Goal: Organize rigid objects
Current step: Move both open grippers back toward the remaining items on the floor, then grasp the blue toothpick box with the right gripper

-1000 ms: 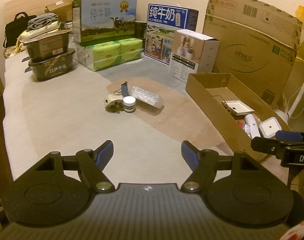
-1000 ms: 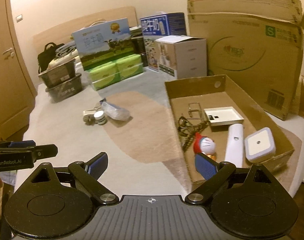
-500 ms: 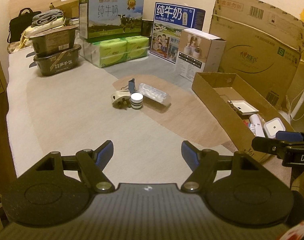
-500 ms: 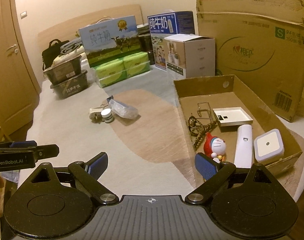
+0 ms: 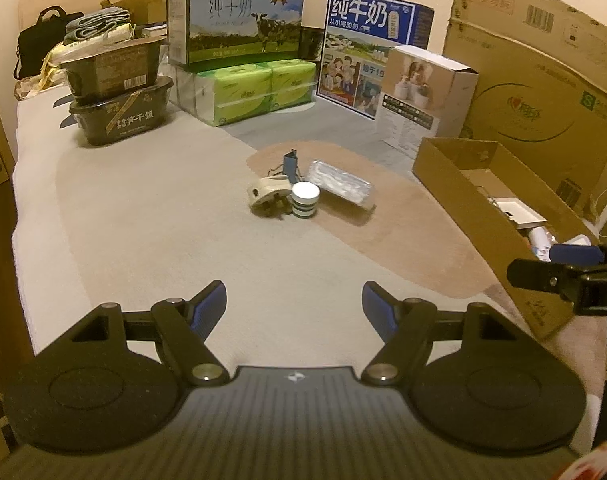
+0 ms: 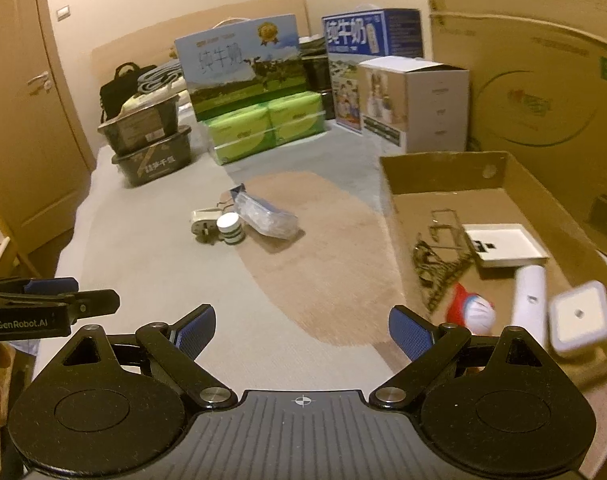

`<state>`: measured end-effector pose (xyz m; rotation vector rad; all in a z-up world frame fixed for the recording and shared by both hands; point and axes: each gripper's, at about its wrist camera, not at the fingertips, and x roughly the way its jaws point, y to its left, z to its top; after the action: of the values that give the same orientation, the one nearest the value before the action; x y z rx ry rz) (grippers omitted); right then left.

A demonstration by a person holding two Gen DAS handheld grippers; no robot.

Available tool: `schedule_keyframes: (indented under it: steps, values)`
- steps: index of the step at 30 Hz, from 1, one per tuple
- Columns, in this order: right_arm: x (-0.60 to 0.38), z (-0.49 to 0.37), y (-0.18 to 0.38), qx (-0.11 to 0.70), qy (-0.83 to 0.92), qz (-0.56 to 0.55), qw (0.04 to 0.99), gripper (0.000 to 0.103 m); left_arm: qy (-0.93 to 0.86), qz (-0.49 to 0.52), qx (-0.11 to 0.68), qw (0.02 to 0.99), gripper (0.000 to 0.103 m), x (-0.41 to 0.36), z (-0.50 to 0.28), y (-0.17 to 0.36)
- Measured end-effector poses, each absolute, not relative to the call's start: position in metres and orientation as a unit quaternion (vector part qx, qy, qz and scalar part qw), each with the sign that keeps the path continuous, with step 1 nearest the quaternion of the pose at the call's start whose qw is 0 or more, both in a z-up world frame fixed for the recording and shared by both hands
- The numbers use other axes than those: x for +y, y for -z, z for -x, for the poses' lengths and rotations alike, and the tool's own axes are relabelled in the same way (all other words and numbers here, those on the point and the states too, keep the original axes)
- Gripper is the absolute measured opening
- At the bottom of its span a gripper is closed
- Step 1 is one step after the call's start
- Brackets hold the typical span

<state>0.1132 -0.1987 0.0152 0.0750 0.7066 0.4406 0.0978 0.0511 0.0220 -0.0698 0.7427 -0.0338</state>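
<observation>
A small cluster lies mid-bed: a white plug adapter (image 5: 265,196), a striped jar with a white lid (image 5: 305,200), a blue clip (image 5: 292,165) and a clear plastic packet (image 5: 339,187). The same jar (image 6: 230,228) and packet (image 6: 265,216) show in the right wrist view. An open cardboard box (image 6: 443,172) on the right holds a white tray (image 6: 503,245), a white cylinder (image 6: 528,296), a square white device (image 6: 579,320), a red-and-blue toy (image 6: 473,312) and wire pieces (image 6: 439,256). My left gripper (image 5: 294,306) and right gripper (image 6: 302,330) both stand open and empty, well short of the cluster.
Stacked at the back are black food containers (image 5: 119,100), green tissue packs (image 5: 255,90), milk cartons (image 5: 239,16), a white carton (image 5: 423,96) and a large cardboard sheet (image 5: 535,64). A wooden door (image 6: 27,120) stands left. The bed's left edge (image 5: 19,216) drops off.
Both grippers have moved forward and slightly down toward the bed; the cluster and the box look nearer. Their jaws have kept the same width.
</observation>
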Motion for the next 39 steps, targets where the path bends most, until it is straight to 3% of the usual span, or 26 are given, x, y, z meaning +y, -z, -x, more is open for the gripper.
schedule_keyframes:
  steps: [39]
  values:
    - [-0.111, -0.328, 0.036, 0.390, -0.365, 0.049, 0.844, 0.092, 0.073, -0.024, 0.389, 0.918, 0.072, 0.103, -0.256, 0.032]
